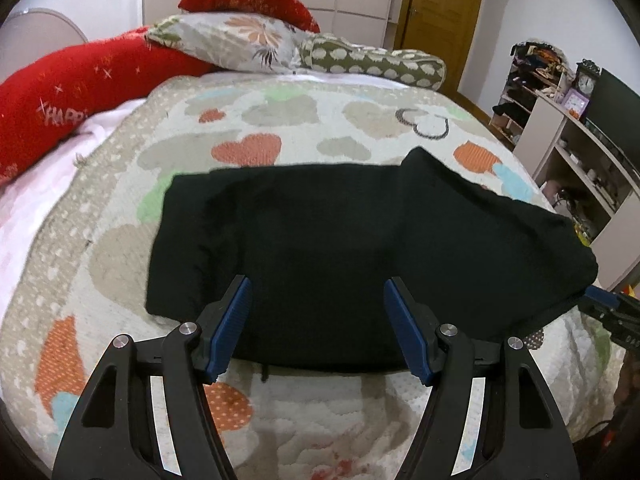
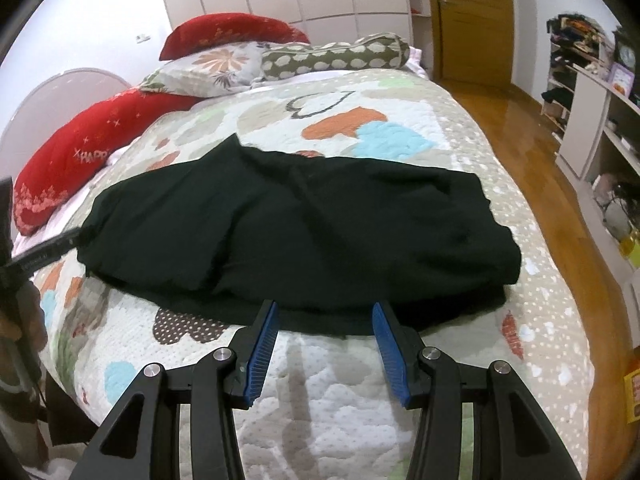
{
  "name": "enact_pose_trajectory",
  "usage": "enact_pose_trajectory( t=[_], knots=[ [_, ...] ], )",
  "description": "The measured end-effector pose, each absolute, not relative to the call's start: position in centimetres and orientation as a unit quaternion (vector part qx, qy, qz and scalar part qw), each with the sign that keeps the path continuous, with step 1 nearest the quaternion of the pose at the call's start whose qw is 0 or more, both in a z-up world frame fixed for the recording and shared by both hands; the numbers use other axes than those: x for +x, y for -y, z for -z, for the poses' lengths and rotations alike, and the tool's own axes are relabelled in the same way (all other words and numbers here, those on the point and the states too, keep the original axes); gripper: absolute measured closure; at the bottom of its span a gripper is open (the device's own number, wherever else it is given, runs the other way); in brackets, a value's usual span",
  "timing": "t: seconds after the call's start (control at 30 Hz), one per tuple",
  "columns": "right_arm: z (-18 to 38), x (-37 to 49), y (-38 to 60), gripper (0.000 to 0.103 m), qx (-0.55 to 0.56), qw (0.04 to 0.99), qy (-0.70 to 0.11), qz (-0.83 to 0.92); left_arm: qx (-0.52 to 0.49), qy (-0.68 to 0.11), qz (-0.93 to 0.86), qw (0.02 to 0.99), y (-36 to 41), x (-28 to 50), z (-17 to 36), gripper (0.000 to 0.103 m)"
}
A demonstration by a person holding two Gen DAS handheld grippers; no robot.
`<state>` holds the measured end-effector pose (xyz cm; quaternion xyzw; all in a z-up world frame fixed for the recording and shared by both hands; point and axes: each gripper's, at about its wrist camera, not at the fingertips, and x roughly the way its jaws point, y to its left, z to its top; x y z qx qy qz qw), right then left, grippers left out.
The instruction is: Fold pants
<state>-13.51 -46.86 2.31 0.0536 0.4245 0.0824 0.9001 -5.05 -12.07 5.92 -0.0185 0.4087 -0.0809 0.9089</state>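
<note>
Black pants [image 1: 340,248] lie folded into a wide block on the heart-patterned quilt [image 1: 280,120]; they also show in the right wrist view [image 2: 304,232]. My left gripper [image 1: 318,300] is open, its blue pads over the near edge of the pants, holding nothing. My right gripper [image 2: 325,320] is open at the near edge of the pants, on their right part, empty. The right gripper's tip shows at the right edge of the left wrist view [image 1: 612,308]. The left gripper's body shows at the left edge of the right wrist view [image 2: 40,256].
Red cushions [image 1: 60,108], a floral pillow [image 1: 236,40] and a green bolster [image 1: 372,64] lie at the bed's head. White shelves [image 2: 604,128] and wooden floor [image 2: 532,152] lie right of the bed. A wooden door [image 1: 440,4] stands behind.
</note>
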Motion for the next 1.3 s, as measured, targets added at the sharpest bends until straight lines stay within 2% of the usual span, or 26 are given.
enact_pose_trajectory(
  t=[0.33,0.43,0.83,1.13,1.2,1.23,1.3],
  knots=[
    [0.1,-11.0,49.0,0.056,0.070,0.899,-0.430,-0.039,0.003,-0.434,0.076,0.898,12.8,-3.8,-2.7,0.034],
    [0.6,-10.7,51.4,0.057,0.126,0.898,-0.419,-0.043,0.013,-0.429,0.076,0.900,13.0,-3.8,-2.3,0.032],
    [-3.3,-12.6,55.3,0.055,0.149,0.916,-0.373,0.007,-0.009,-0.415,0.110,0.903,14.2,-4.1,-4.6,0.031],
    [-3.2,-6.3,56.7,0.055,0.139,0.914,-0.382,0.013,0.015,-0.431,0.144,0.891,18.0,-3.6,-3.7,0.031],
    [-2.3,-4.6,57.0,0.069,0.142,0.909,-0.392,0.003,0.019,-0.433,0.147,0.889,18.5,-3.5,-3.5,0.031],
    [-1.7,-3.7,57.1,0.083,0.136,0.905,-0.402,0.005,0.021,-0.434,0.148,0.888,18.7,-3.4,-3.4,0.031],
    [-1.5,-3.2,57.3,0.094,0.132,0.907,-0.399,0.006,0.029,-0.435,0.148,0.888,19.0,-3.3,-3.2,0.031]
  ],
)
